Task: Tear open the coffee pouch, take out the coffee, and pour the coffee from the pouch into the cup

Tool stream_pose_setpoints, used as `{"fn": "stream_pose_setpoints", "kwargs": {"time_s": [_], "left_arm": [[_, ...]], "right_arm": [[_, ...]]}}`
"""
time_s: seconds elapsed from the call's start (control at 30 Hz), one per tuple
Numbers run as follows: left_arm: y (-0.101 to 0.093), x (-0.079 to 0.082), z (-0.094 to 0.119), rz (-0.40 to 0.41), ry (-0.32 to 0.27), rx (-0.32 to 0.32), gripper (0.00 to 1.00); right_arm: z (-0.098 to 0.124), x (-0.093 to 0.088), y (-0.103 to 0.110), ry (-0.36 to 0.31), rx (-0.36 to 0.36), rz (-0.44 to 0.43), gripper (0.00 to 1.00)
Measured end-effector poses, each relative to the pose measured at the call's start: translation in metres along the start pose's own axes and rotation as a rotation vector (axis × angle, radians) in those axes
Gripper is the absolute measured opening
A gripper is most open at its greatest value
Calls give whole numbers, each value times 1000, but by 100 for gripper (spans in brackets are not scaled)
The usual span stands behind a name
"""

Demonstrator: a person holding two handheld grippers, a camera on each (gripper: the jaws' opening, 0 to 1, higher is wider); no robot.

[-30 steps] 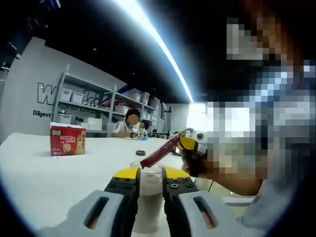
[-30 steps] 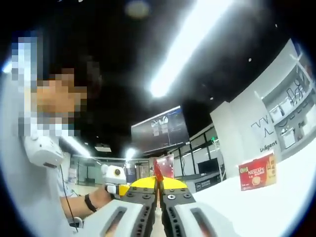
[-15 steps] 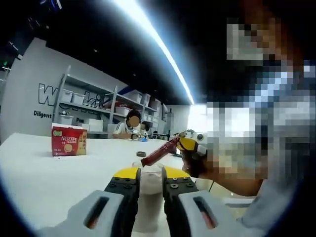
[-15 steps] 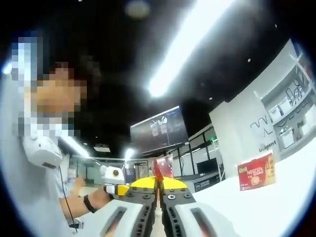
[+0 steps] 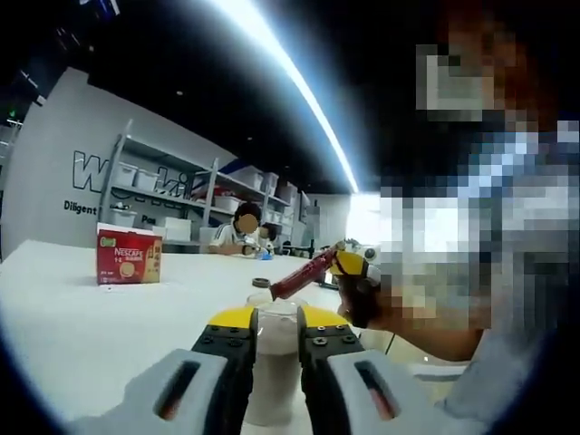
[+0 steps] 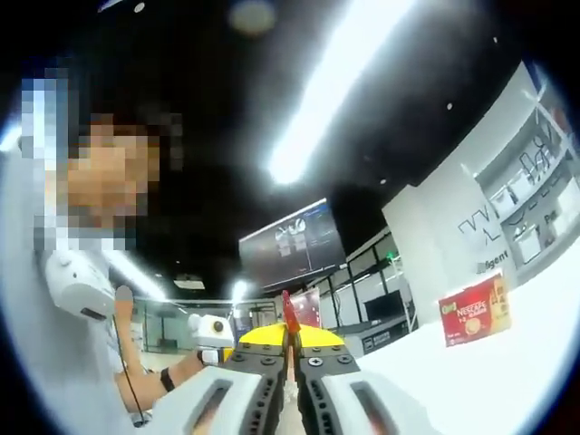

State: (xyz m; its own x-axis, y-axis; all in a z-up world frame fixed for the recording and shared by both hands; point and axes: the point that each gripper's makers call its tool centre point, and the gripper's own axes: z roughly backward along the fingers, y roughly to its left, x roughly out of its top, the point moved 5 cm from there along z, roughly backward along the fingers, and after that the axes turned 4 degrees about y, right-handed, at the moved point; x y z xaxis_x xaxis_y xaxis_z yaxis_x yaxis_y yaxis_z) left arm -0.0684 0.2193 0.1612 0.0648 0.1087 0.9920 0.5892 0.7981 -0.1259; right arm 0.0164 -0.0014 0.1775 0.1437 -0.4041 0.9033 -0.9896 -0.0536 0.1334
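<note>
The right gripper [image 5: 349, 265] pinches the light, floppy coffee stick pouch [image 5: 299, 276] by its end over the clear plastic cup [image 5: 275, 358] – thin-walled, easily crushed – clamped in the left gripper [image 5: 275, 319] near the desk's [image 5: 82, 317] edge

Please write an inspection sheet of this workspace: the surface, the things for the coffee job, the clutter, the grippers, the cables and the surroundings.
Surface: white table, bare in front.
Job's things: translucent cup between the left gripper's fingers; red coffee pouch held tilted, its lower end above the cup's mouth.
Clutter: red Nescafe box standing on the table; small dark round object beyond the cup, too small to identify.
Grippers: left gripper shut on the cup; right gripper shut on the pouch.
Cables: thin dark cord hanging at the person's chest.
Surroundings: shelving with bins along a lettered wall, seated person at the far end, ceiling light strip, wall screen.
</note>
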Motion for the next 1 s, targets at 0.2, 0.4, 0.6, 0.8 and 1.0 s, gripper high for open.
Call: {"fn": "stream_pose_setpoints", "kwargs": {"time_s": [0.2,0.4,0.6,0.8,1.0], "left_arm": [[0,0,0,-4,5,0,20],[2,-1,3,1,8,7,20],[2,-1,2,-4,14,6,20],[1,0,1,-5,11,2,20],[-1,-2,1,-1,10,0,20]], "right_arm": [[-9,-6,1,-3,12,-9,3],[-11,-16,1,-6,19,0,8],[-8,-19,-1,-9,8,-13,7],[-9,-18,0,-22,15,-12,9],[-17,-20,2,-14,26,4,10]]}}
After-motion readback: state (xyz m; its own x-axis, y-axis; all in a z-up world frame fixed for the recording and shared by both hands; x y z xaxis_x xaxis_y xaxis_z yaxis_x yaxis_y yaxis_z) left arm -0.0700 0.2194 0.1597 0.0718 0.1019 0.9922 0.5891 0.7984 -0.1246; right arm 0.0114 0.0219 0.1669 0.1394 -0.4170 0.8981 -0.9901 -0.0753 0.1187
